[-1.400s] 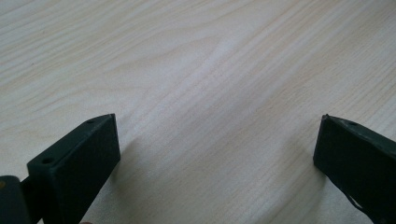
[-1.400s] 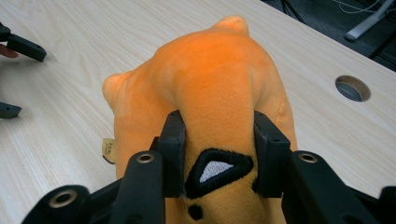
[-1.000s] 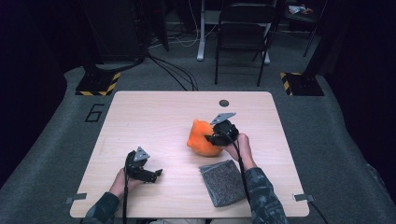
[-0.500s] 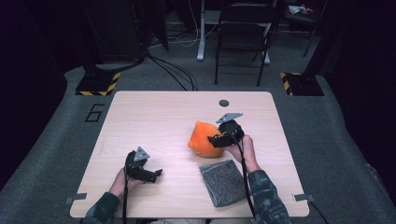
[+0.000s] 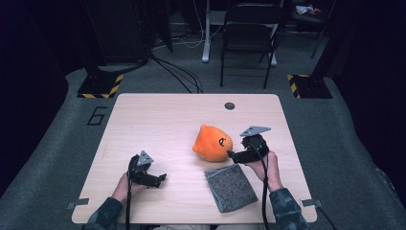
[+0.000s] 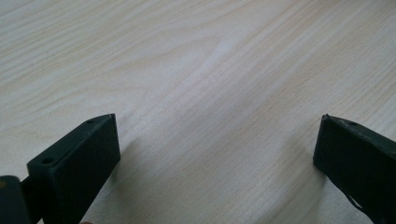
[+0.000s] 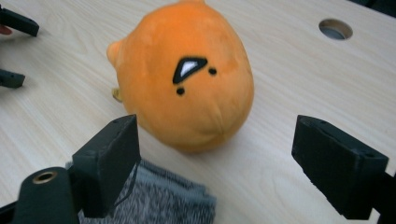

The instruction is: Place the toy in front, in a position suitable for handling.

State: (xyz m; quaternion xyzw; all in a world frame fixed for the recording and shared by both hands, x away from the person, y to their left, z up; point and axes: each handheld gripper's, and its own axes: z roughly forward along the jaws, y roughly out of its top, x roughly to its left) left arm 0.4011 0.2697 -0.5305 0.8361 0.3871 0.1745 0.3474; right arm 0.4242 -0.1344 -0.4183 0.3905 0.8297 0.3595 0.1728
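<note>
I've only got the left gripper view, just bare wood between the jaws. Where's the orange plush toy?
Observer: The orange plush toy lies farther out and to the right of your left gripper.
Operator: Is the right gripper holding it?
Observer: No. The right gripper points at it, its jaws have just been opening, and the pads are clear of it.
Operator: Anything else nearby?
Observer: A grey cloth lies flat on the person's side of the toy.

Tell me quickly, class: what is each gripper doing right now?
Left gripper: open, nothing between its jaws, over bare table.
Right gripper: open, jaws just opened, holding nothing; orange plush toy sits free ahead.
</note>
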